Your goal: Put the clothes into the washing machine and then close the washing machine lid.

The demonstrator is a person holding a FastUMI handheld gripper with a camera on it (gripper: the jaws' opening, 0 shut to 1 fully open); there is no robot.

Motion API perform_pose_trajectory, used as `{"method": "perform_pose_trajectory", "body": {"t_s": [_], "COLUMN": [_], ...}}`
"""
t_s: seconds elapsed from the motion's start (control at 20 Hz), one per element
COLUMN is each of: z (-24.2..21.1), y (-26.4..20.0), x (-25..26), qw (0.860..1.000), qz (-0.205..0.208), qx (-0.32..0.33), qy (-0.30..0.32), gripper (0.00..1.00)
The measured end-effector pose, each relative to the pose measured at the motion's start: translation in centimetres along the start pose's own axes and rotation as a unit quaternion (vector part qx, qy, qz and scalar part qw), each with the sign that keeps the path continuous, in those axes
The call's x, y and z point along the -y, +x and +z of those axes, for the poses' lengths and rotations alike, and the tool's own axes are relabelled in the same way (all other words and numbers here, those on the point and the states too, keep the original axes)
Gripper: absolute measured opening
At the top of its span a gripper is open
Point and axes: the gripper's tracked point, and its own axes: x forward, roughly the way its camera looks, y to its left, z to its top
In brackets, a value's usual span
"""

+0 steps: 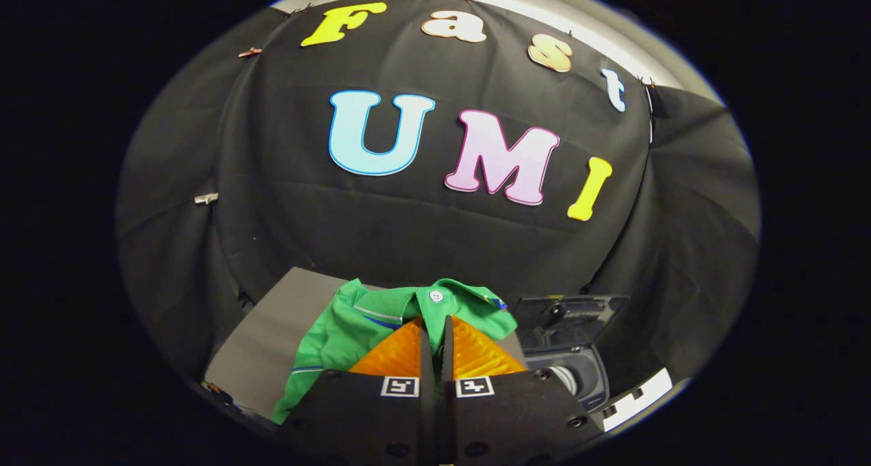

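Note:
A green polo shirt (354,323) with a white button at its collar hangs from my gripper (435,324), whose fingers are shut on the cloth near the collar. The shirt is lifted above a grey table (272,337) and drapes down to the left of the fingers. To the right, just beyond the fingers, stands a small dark washing machine (578,377) with its lid (568,316) raised upright and the round drum opening (565,379) showing below it.
The booth's black cloth wall rises behind the table and the machine. A white strip (636,398) lies by the machine's right side. The grey table's bare part lies left of the shirt.

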Motion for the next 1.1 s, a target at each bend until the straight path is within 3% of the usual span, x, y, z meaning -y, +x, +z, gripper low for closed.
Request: {"method": "perform_pose_trajectory", "body": {"t_s": [0.35, 0.6, 0.9, 1.1], "z": [1.4, 0.3, -3.0, -6.4], "y": [0.2, 1.2, 3.0, 5.0], "x": [8.3, 16.1, 24.5, 28.6], "qw": [0.999, 0.999, 0.999, 0.999], "qz": [-0.01, 0.006, 0.016, -0.002], "qx": [0.032, 0.038, 0.035, 0.008], "qy": [0.019, 0.023, 0.033, 0.038], "gripper": [0.05, 0.05, 0.05, 0.05]}}
